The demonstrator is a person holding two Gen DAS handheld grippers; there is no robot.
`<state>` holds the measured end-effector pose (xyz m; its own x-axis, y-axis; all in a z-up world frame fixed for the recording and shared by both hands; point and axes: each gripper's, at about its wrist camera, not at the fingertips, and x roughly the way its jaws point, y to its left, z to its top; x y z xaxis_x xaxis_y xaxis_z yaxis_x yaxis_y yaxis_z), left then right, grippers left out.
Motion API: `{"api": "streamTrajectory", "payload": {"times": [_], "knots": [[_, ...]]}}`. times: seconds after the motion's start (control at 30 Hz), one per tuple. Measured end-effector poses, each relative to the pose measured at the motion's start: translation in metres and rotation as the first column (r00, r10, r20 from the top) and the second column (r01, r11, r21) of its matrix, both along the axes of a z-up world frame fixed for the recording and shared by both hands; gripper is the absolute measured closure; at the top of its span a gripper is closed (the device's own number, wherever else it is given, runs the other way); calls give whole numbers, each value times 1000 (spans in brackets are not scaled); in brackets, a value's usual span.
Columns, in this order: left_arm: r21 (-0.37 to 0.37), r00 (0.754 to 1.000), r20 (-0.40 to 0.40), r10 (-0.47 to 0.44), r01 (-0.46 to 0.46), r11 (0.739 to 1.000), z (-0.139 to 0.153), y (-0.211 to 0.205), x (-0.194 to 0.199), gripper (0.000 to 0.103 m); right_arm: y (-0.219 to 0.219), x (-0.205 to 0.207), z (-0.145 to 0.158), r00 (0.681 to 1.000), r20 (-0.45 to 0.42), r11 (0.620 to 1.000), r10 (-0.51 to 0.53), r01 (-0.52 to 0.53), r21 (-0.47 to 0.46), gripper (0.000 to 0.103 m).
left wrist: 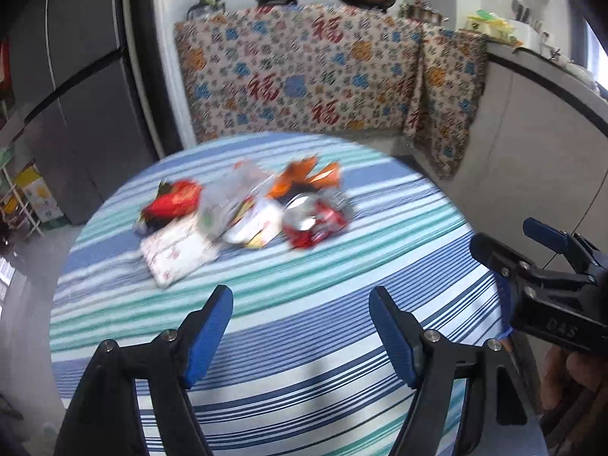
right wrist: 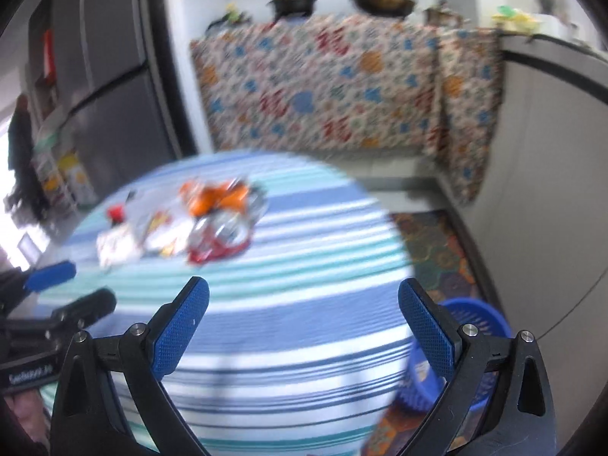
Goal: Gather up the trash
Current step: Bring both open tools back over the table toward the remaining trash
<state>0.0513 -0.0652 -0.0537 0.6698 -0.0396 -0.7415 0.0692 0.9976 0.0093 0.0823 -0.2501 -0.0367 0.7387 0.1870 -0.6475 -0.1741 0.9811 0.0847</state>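
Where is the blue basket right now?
Right wrist view only: the blue basket sits on the floor at lower right, beside the striped table, behind the right gripper.

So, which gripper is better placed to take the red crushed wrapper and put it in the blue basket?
Probably the right gripper. Its jaws are open and empty, the red wrapper lies ahead on the striped table, and the blue basket stands on the floor on its side. The left gripper is open too.

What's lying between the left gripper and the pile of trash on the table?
Nothing: only bare striped tablecloth separates the open left gripper from the trash pile, as the left wrist view shows.
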Motion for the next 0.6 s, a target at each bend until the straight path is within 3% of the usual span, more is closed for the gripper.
{"api": "streamTrajectory", "payload": {"times": [0.17,0.33,0.47,0.6], "knots": [[-11,989,-117,96,-98,995,-60,81,2,27,61,0,-43,988,-100,987,122,-131,-89,3],[-15,983,-112,147,-150,989,-78,126,8,27,91,5,-78,970,-169,968,176,-201,-148,3],[0,990,-108,95,-96,995,-79,130,21,22,94,15,-86,964,-189,969,185,-211,-127,3],[1,993,-116,-26,27,1000,-83,142,44,0,90,22,-88,959,-220,974,182,-206,-94,0]]}}
